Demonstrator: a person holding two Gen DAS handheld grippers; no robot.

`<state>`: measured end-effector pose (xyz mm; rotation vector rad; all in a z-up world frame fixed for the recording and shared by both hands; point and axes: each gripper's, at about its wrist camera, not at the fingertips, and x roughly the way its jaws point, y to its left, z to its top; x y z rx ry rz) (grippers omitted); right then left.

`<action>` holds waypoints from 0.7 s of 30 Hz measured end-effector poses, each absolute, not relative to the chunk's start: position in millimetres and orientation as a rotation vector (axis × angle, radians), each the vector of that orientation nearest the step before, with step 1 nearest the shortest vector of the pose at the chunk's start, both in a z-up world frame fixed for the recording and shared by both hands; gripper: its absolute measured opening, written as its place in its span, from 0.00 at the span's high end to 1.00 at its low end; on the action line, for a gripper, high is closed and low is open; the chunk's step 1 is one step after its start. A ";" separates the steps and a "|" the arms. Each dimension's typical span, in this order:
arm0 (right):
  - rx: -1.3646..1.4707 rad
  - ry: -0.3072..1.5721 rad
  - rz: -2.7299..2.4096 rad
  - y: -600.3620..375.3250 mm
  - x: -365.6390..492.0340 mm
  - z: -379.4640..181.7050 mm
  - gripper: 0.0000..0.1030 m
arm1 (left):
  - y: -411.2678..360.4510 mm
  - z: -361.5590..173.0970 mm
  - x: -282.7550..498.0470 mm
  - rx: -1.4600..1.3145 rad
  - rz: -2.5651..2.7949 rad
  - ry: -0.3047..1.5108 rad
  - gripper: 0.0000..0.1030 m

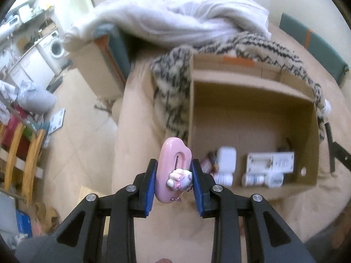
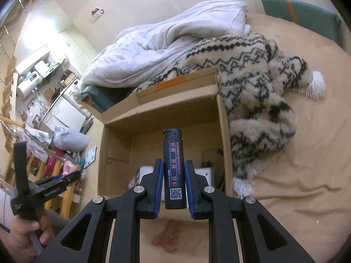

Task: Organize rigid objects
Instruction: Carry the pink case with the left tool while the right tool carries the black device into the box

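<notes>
My left gripper (image 1: pixel 174 164) is shut on a pink cloud-shaped case (image 1: pixel 172 164) with a small white figure on its front, held in the air left of the open cardboard box (image 1: pixel 252 92) on the bed. My right gripper (image 2: pixel 174 165) is shut on a black lighter (image 2: pixel 174 168) with red print and a QR code, upright over the box (image 2: pixel 114 144). On the box floor lie white bottles (image 1: pixel 262 178), a white carton (image 1: pixel 271 160) and a white container (image 1: pixel 227 159). The left gripper (image 2: pixel 72 171) with the pink case also shows at the left in the right wrist view, with a hand (image 2: pixel 24 239) on its handle.
A furry zigzag-patterned blanket (image 2: pixel 256 100) wraps the box's far and right sides, with a white duvet (image 2: pixel 166 43) behind it. The tan bedsheet (image 2: pixel 307 175) spreads to the right. Left of the bed are a wooden rack (image 1: pixel 24 151), bags and floor clutter. A black cable (image 2: pixel 208 153) lies in the box.
</notes>
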<state>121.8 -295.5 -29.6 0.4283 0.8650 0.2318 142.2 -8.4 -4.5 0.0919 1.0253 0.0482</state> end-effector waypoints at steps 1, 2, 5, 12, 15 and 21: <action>0.426 0.866 0.229 -295.9 126.4 -30.1 0.80 | -13.2 -1.7 150.8 0.089 0.044 1.016 0.74; 0.420 0.868 0.224 -295.5 130.2 -30.9 0.80 | -17.1 -0.1 154.8 0.090 0.041 1.010 0.74; 0.402 0.880 0.219 -292.3 142.0 -34.7 0.80 | -31.6 -0.7 165.6 0.100 0.028 0.996 0.74; 0.342 0.919 0.227 -277.1 162.0 -46.8 0.80 | -64.8 -25.8 189.2 0.149 0.004 1.026 0.73; 0.324 0.966 0.221 -271.5 168.1 -57.6 0.80 | -74.7 -41.8 196.3 0.165 -0.002 1.054 0.73; 0.329 1.096 0.219 -264.0 175.2 -87.7 0.80 | -90.8 -72.8 206.3 0.209 -0.006 1.096 0.73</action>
